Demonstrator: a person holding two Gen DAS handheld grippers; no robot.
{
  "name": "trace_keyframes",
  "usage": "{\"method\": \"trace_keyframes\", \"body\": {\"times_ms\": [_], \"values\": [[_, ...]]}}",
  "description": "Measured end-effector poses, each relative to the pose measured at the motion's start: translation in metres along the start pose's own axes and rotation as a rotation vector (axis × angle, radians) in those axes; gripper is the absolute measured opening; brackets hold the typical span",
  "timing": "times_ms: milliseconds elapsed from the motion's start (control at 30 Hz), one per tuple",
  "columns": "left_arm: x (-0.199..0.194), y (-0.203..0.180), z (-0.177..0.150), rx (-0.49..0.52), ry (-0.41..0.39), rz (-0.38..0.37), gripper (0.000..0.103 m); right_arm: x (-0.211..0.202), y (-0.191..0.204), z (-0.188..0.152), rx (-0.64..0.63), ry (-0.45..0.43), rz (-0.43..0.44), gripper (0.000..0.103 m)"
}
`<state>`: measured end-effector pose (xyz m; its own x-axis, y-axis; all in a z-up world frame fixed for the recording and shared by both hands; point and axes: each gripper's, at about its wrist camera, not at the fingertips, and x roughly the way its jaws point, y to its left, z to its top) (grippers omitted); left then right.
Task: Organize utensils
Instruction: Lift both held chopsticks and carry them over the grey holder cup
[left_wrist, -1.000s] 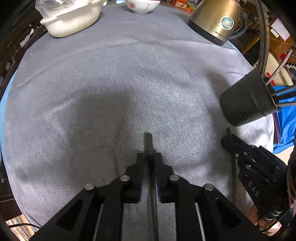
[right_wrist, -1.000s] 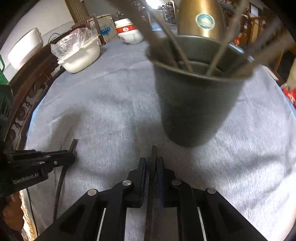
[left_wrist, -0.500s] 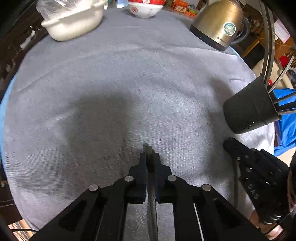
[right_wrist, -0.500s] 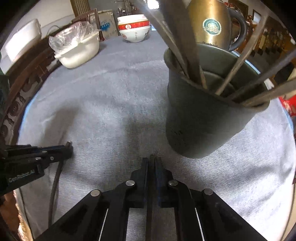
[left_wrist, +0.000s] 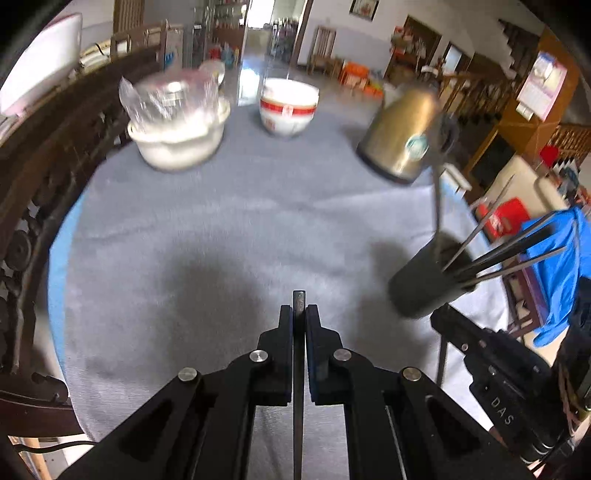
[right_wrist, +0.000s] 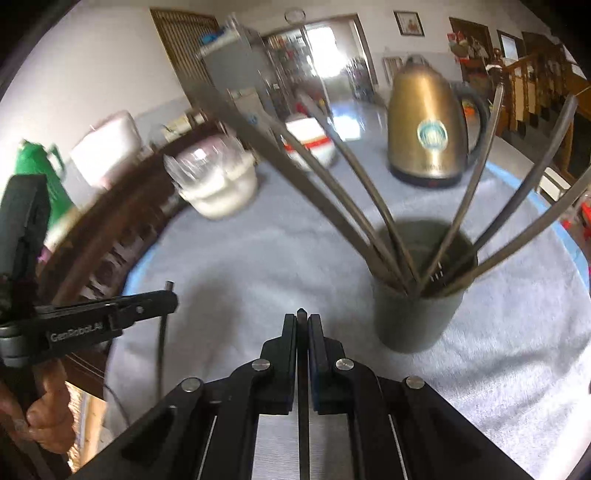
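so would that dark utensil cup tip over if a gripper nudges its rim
Probably fairly tippy: the dark cup is tall and narrow. The long utensils fan out well past its rim, likely putting weight up high and giving leverage. It stands on soft grey cloth, which may grip the base, so it would tip rather than slide.

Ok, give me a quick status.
Left gripper shut on a thin utensil. Right gripper shut on another. Holder upright, nothing blocking.
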<state>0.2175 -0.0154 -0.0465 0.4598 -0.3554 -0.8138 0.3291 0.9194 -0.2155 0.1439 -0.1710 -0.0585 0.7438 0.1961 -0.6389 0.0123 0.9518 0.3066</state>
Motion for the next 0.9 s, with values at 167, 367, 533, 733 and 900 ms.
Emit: {"method": "trace_keyframes", "body": {"times_ms": [167, 367, 533, 733, 900], "values": [[-0.038, -0.009, 0.003, 0.001, -0.090, -0.016, 0.007, -0.030, 0.012, 0.009, 0.005, -0.100, 0.039, 0.007], [-0.073, -0.020, 0.004, 0.007, -0.169, -0.035, 0.007, -0.066, 0.016, 0.017, 0.019, -0.213, 0.085, 0.007], [-0.088, -0.033, 0.005, 0.032, -0.217, -0.030, 0.007, -0.085, 0.018, 0.021, 0.025, -0.276, 0.111, 0.007], [-0.097, -0.045, 0.007, 0.055, -0.250, -0.023, 0.007, -0.101, 0.015, 0.024, 0.038, -0.322, 0.123, 0.007], [-0.103, -0.055, 0.009, 0.076, -0.275, 0.004, 0.007, -0.113, 0.015, 0.029, 0.035, -0.352, 0.128, 0.007]]}}
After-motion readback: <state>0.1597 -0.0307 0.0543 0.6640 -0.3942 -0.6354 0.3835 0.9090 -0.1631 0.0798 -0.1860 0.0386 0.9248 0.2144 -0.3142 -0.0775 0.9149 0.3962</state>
